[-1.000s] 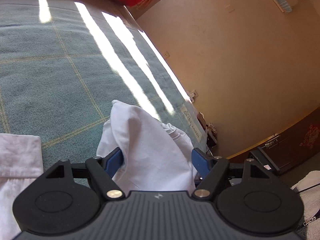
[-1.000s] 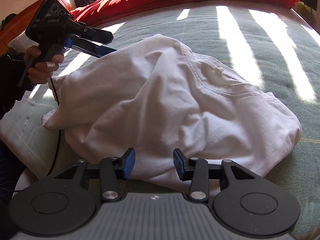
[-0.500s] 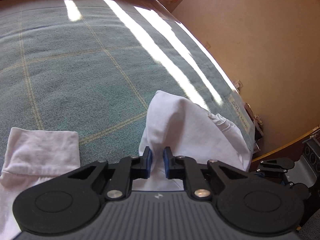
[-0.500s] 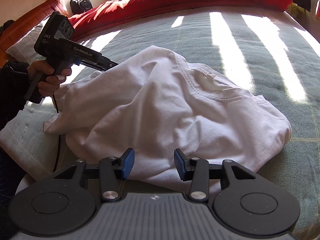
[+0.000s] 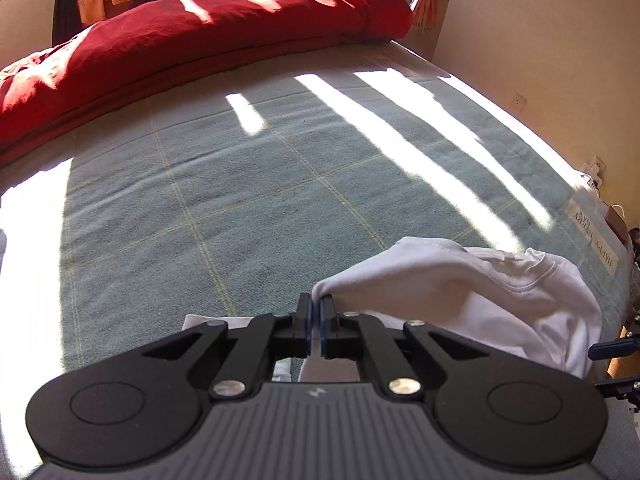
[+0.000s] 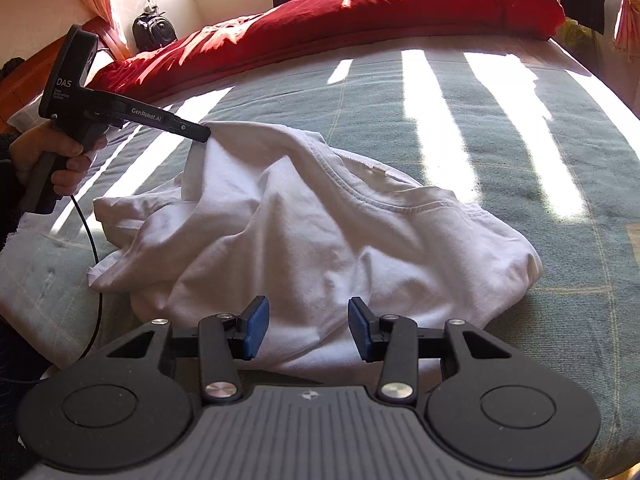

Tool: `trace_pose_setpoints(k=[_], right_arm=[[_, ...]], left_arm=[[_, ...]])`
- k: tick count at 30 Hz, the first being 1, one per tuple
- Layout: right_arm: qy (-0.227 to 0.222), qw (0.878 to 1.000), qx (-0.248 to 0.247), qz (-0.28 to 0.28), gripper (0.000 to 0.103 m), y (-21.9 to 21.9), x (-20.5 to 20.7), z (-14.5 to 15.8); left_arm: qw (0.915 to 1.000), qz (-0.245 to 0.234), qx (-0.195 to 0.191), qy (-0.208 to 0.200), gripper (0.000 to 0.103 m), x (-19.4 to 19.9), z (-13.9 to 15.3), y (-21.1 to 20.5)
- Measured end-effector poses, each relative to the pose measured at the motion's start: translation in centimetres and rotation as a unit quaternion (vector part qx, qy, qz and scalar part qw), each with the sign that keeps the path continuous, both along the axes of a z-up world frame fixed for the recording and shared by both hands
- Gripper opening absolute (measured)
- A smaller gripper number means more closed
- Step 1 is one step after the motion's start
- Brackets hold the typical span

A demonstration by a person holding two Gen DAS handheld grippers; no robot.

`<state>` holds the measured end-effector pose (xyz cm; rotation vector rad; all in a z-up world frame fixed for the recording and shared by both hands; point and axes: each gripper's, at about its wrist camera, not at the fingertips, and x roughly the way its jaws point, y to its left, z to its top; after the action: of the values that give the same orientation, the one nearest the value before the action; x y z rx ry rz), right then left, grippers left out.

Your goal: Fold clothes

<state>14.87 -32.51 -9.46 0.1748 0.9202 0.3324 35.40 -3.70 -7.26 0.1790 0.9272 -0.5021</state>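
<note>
Left claw clamped on a pinch of the crumpled white cotton T-shirt, which trails to its right on the green checked bed; right claw open, nearest hem just ahead.

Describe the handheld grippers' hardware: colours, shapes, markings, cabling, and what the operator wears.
Both are matte black plastic. The right gripper has two blue-padded fingers on linkage arms with silver pivot screws, round discs either side and a ribbed grey deck. The left gripper matches it; seen from the side, it has a pistol-style handle, white "DAS" and "GenRobot.AI" lettering and a thin black cable. A dark sleeve covers that wrist.
</note>
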Motion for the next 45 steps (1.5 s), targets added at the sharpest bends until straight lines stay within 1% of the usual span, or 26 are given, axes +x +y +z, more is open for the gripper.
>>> trace_pose_setpoints(k=[3, 6, 10, 14, 16, 17, 19, 22, 24, 29, 30, 32, 33, 35, 36, 38, 42, 44, 45], right_arm=[[0.001, 1.0, 0.0, -0.024, 0.048, -1.3, 0.3, 0.0], [0.0, 0.999, -0.005, -0.043, 0.049, -2.3, 0.6, 0.0], [-0.005, 0.998, -0.006, -0.057, 0.049, -3.3, 1.1, -0.2], [-0.008, 0.997, -0.011, -0.075, 0.049, -4.5, 2.4, -0.4], [-0.008, 0.997, -0.005, -0.081, 0.05, -5.1, 3.1, -0.5], [-0.009, 0.996, -0.001, -0.085, 0.052, -5.5, 3.6, -0.6], [-0.001, 0.996, 0.006, -0.094, 0.052, -5.9, 4.4, -1.1], [0.013, 0.994, 0.017, -0.106, 0.052, -6.3, 5.4, -1.9], [0.017, 0.994, 0.023, -0.103, 0.052, -6.0, 5.5, -2.3], [0.035, 0.994, 0.04, -0.091, 0.052, -4.9, 5.3, -3.4], [0.037, 0.994, 0.043, -0.09, 0.052, -4.8, 5.4, -3.4], [0.036, 0.994, 0.05, -0.092, 0.052, -4.7, 5.3, -3.4], [0.035, 0.994, 0.051, -0.092, 0.052, -4.8, 5.4, -3.3], [0.031, 0.994, 0.052, -0.094, 0.052, -5.0, 5.7, -3.1], [0.028, 0.994, 0.053, -0.096, 0.052, -5.1, 5.8, -3.1], [0.025, 0.993, 0.055, -0.098, 0.052, -5.5, 6.5, -3.1], [0.009, 0.993, 0.058, -0.103, 0.052, -6.8, 8.5, -2.8], [0.004, 0.993, 0.066, -0.1, 0.052, -7.4, 9.6, -2.8], [0.005, 0.993, 0.073, -0.098, 0.052, -7.8, 10.3, -3.0]], left_arm=[[0.9998, 0.018, -0.006, 0.002, 0.001, -0.1, 0.2, 1.0], [0.9993, 0.034, 0.012, -0.011, 0.001, -0.4, 0.4, 1.7], [0.997, 0.076, 0.016, -0.009, 0.001, 0.2, 0.4, 3.4], [0.9925, 0.118, 0.025, -0.017, 0.001, 0.9, 0.7, 5.5], [0.9892, 0.141, 0.031, -0.024, 0.001, 1.4, 0.8, 6.6], [0.987, 0.155, 0.035, -0.025, 0.001, 1.7, 0.8, 7.2], [0.9838, 0.174, 0.038, -0.019, 0.001, 2.3, 0.4, 8.3], [0.9848, 0.172, 0.026, -0.002, 0.002, 2.6, -0.6, 9.2], [0.9866, 0.162, 0.016, 0.007, 0.003, 2.2, -1.0, 9.3], [0.9875, 0.156, -0.001, 0.02, 0.007, 1.4, -1.2, 9.6], [0.9878, 0.155, -0.002, 0.02, 0.008, 1.2, -1.0, 9.7], [0.989, 0.147, -0.004, 0.014, 0.017, 0.6, -0.6, 9.7], [0.9897, 0.143, -0.003, 0.008, 0.019, 0.3, -0.3, 9.7], [0.9911, 0.133, 0.0, -0.002, 0.032, -0.3, 0.3, 9.6], [0.9917, 0.129, 0.0, -0.007, 0.035, -0.6, 0.5, 9.5], [0.9923, 0.124, -0.004, -0.011, 0.047, -0.7, 0.8, 9.6], [0.9922, 0.122, -0.022, -0.011, 0.057, -0.5, 0.9, 10.1], [0.9917, 0.123, -0.037, -0.003, 0.065, -0.1, 0.5, 10.5], [0.9912, 0.124, -0.047, 0.003, 0.066, 0.1, 0.1, 10.8]])
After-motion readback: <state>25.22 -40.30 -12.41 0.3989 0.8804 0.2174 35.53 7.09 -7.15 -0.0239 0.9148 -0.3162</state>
